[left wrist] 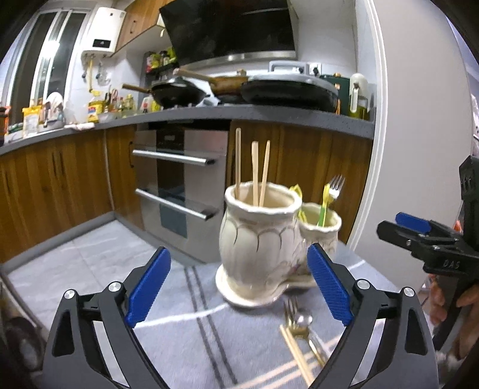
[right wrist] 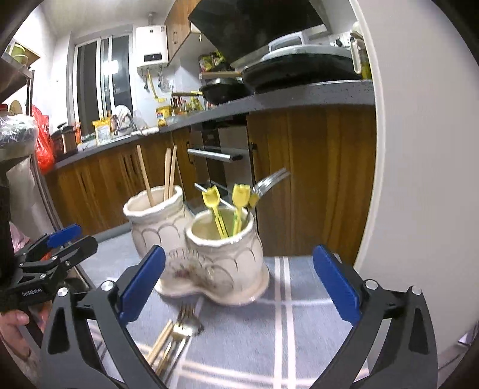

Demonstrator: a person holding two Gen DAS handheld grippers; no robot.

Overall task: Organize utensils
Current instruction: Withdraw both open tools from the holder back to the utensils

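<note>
A lived-in home kitchen.

A grey speckled countertop [left wrist: 269,115] runs over brown wooden cabinet doors [left wrist: 60,179], with a built-in stainless steel oven [left wrist: 179,185] set between them. Black woks and pans [left wrist: 179,92] sit under a slanted black range hood [left wrist: 230,27]. A white wall-mounted water heater [right wrist: 152,49], crowded condiment bottles [right wrist: 182,106] and a sliding glass door [right wrist: 98,80] fill the far corner.

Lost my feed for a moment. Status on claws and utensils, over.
Left claw and right claw open, empty. Chopsticks in tall pot, forks in small pot. Loose utensils on cloth, nothing blocking.
</note>
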